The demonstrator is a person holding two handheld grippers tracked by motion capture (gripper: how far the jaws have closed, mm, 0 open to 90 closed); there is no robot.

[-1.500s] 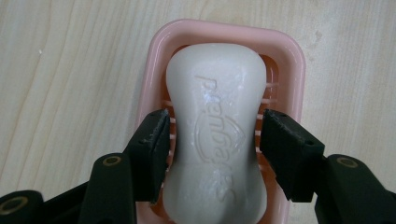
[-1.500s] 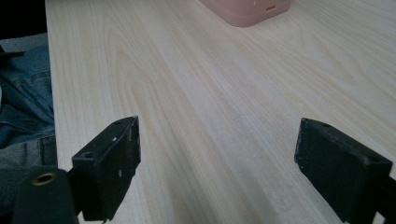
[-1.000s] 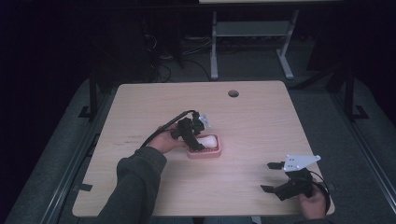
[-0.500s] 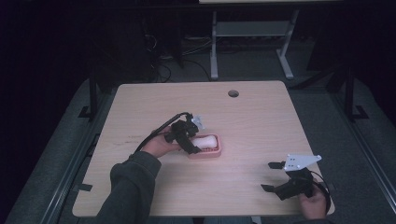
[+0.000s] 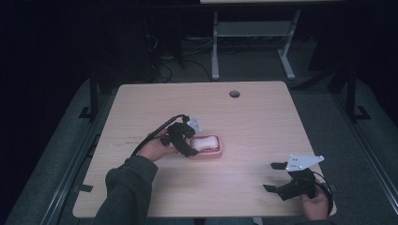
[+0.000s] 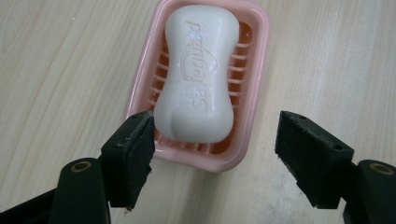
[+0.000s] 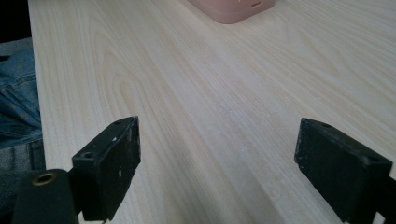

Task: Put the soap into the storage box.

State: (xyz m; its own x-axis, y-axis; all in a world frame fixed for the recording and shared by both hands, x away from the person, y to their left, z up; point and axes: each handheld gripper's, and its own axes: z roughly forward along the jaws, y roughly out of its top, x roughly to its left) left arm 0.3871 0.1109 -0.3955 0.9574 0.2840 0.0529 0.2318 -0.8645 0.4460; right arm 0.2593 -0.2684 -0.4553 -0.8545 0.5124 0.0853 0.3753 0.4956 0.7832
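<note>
Soap: we are looking at a white bar of soap lying in the pink soap dish, a little left of the table's middle in the high view.
Left gripper: we are holding the left gripper over the dish's near end; its jaws have just been opening and are now standing wide, one pad at the bar's lower left corner and the other well off to the side, with no pad pressing on anything.
Right gripper: we are resting the right gripper near the table's front right corner, jaws spread wide over bare wood and holding nothing.
Direction from the jaws: in the left gripper view the soap is lying straight ahead, just beyond the pads, with its near end roughly level with the left pad's tip.
Long axis: the bar is running away from the jaws, crosswise to the line between the pads, so they are bracketing its narrow width; in the high view it is lying across the table, left to right.
Nearer hand: our left hand is right beside the dish, while the right one is well apart from it.
Judgement: we are probably letting go of the bar after seating it, though a fresh grip is still open to us from here.
</note>
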